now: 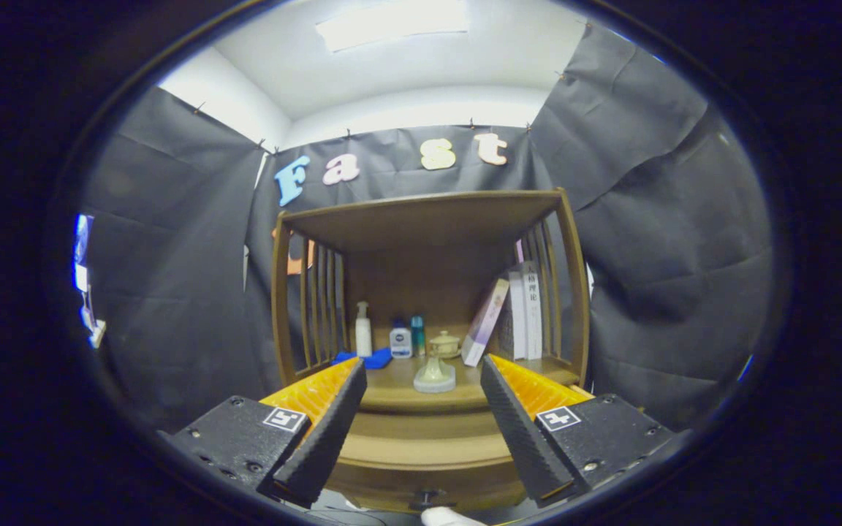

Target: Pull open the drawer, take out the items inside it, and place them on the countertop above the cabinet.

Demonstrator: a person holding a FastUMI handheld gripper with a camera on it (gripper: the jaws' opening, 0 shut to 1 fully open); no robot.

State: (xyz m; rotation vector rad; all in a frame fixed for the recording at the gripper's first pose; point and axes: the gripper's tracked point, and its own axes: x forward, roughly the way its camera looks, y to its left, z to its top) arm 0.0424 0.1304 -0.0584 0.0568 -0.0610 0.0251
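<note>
Nearest to the camera, the claw (421, 416) stands wide open and holds nothing, its two fingers spread before the wooden cabinet (428, 292). Between and below the fingers I see the drawer (421, 478), shut, with its small dark knob (427, 500) very low; the items inside are hidden. I judge the main risk is a poor grip on this small knob, so the fingers slip off when pulling. On the worktop (392, 394) above, a pale ceramic piece (434, 374) stands near the front edge, and a careless lift could knock it. Behind it stand a pump bottle (363, 330), small bottles (406, 340), a lidded pot (444, 344) and books (516, 314), leaving little free room.
</note>
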